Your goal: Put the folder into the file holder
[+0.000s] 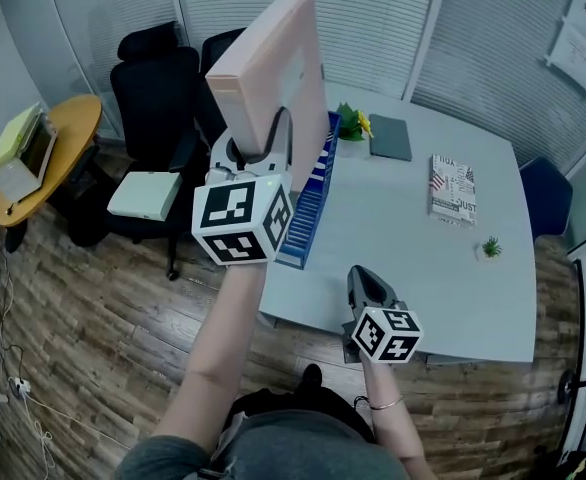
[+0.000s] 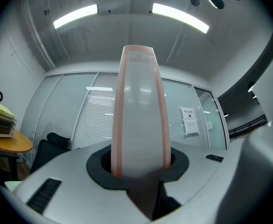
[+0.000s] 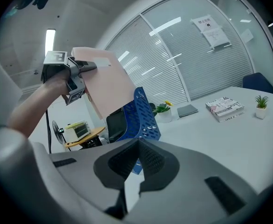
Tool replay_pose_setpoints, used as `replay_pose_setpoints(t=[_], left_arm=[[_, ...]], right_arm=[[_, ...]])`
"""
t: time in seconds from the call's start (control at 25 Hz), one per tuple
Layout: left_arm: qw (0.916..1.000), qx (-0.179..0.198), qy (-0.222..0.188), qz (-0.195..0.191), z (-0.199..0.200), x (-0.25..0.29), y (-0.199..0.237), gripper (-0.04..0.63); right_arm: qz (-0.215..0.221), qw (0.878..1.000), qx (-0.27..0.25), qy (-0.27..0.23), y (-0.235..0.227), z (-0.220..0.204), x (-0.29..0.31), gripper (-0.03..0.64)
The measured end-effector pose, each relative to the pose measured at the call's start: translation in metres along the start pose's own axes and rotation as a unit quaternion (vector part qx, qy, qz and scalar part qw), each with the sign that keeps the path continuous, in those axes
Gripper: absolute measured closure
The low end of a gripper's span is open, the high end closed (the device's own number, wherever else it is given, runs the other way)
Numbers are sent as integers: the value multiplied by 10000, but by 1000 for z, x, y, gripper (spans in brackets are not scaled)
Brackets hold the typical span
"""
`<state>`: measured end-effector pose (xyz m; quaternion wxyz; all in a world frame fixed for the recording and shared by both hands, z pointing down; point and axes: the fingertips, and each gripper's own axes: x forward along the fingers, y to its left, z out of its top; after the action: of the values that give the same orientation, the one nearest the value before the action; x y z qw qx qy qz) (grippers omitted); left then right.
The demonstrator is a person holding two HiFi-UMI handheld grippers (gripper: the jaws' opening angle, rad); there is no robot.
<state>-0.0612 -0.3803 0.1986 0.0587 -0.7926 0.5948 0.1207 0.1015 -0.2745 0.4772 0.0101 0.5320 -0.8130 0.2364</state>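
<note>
A pale pink folder (image 1: 273,68) is held up in the air, edge-on and tilted, with my left gripper (image 1: 263,143) shut on its lower end. It hangs just above the blue file holder (image 1: 308,203), which stands along the left edge of the white table (image 1: 413,268). In the left gripper view the folder (image 2: 140,111) rises straight up between the two jaws. My right gripper (image 1: 368,283) hovers low over the table's near edge, shut and empty. The right gripper view shows the folder (image 3: 106,85) over the file holder (image 3: 143,113), with the left gripper (image 3: 80,69) at the folder's top left.
On the table lie a printed book (image 1: 455,188), a grey notebook (image 1: 390,136), a flowering pot plant (image 1: 351,123) and a tiny green plant (image 1: 491,247). Black office chairs (image 1: 158,98) and a round wooden side table (image 1: 48,148) stand left of the table.
</note>
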Motion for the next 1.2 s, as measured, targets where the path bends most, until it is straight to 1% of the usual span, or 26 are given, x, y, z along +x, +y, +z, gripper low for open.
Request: replay_pose_setpoints(t=[0.4,0.56,0.8,1.2], left_arm=[[9996,-62,264,44,-41,6,-7,456],[9993,-26,363,61,-57,6,-11,456],[9992,117,365,94,-70,4,-18,456],[9990,174,382,162,-100,-5,-19,454]], right_arm=[[-94,9999,55,72,-13,-7,-7,611],[-158,9998,106,75,-21,-9,-12,611],[-153,9998,130,96,-26,-11,-16,611],[-207,9995,196,154,-32,-20,-21,611]])
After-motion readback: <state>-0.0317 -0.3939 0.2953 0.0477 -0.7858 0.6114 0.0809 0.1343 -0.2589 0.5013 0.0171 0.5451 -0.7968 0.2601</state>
